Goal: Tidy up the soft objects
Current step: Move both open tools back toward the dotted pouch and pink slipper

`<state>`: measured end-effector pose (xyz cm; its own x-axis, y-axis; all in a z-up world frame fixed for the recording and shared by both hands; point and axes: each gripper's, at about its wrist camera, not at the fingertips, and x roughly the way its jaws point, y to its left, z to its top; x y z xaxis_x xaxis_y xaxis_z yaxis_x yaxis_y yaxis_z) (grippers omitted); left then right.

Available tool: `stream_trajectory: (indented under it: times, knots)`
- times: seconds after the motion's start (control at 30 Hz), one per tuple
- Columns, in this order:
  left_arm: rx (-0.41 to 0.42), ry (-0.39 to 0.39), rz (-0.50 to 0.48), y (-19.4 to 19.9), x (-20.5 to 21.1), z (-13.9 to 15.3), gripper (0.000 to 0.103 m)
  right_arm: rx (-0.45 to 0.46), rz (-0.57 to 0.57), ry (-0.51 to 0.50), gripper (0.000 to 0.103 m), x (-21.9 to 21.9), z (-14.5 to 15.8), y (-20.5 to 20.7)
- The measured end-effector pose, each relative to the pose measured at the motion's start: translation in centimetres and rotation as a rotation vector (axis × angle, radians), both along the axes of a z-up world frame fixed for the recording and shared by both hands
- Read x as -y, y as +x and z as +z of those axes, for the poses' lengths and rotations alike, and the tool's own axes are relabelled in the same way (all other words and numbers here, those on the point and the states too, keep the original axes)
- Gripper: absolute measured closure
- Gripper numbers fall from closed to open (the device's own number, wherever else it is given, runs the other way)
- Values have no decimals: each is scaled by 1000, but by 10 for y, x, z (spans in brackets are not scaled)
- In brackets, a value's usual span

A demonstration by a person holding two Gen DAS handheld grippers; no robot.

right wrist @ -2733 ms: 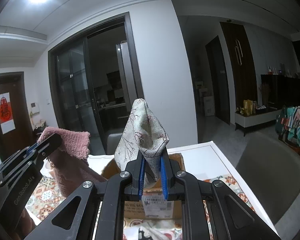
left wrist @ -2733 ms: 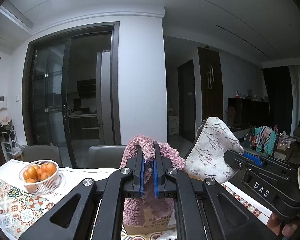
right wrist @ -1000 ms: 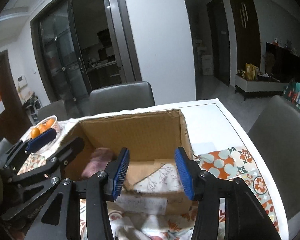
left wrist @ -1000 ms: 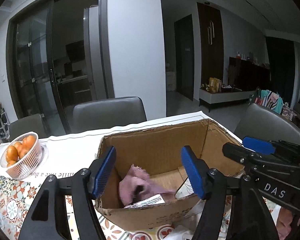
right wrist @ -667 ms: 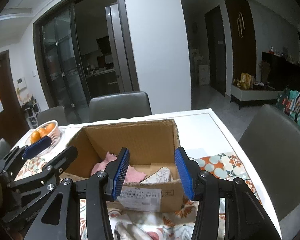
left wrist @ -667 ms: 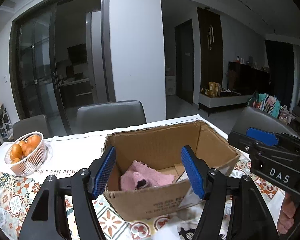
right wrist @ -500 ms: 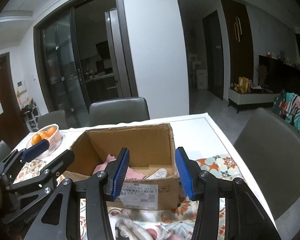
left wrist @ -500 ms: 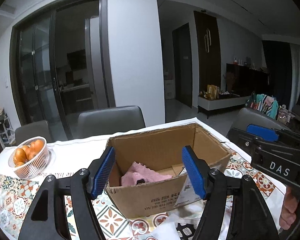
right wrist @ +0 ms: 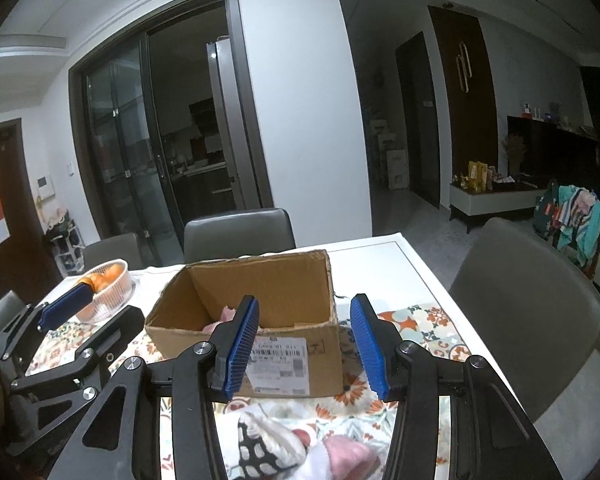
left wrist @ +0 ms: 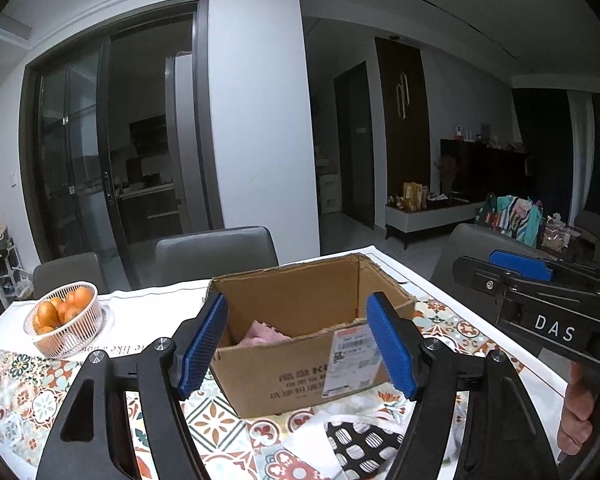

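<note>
An open cardboard box [left wrist: 300, 364] [right wrist: 292, 308] stands on the patterned table. A pink towel [left wrist: 266, 332] [right wrist: 216, 322] lies inside it. My left gripper [left wrist: 298, 346] is open and empty, held above the table in front of the box. My right gripper [right wrist: 304, 344] is open and empty, also in front of the box. It shows at the right of the left wrist view [left wrist: 516, 266]. A black-and-white patterned cloth [left wrist: 360, 442] [right wrist: 268, 448] and a pink soft item [right wrist: 348, 456] lie on the table below the grippers.
A white basket of oranges [left wrist: 62, 318] [right wrist: 108, 284] stands at the table's left. Grey chairs [left wrist: 216, 254] [right wrist: 528, 308] stand behind the table and at its right. The table's right edge [right wrist: 432, 280] is near the box.
Both grippers let go of their cloths into the box and opened. They have since pulled back and up from the box, so the loose cloths on the table show.
</note>
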<state>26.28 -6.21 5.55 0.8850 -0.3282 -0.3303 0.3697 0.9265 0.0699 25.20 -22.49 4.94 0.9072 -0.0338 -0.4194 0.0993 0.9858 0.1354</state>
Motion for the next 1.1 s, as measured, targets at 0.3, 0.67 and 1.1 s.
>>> stream_trajectory:
  times: [0.3, 0.67, 1.1]
  knots:
    - [-15, 5, -13, -22, 3, -10, 30, -11, -16, 17, 54, 7, -11, -25]
    - [-83, 33, -33, -38, 8, -37, 30, -79, -11, 27, 54, 6, -39, -42]
    - [-194, 58, -54, -45, 9, -74, 29, -186, -6, 58, 54, 3, -74, -53]
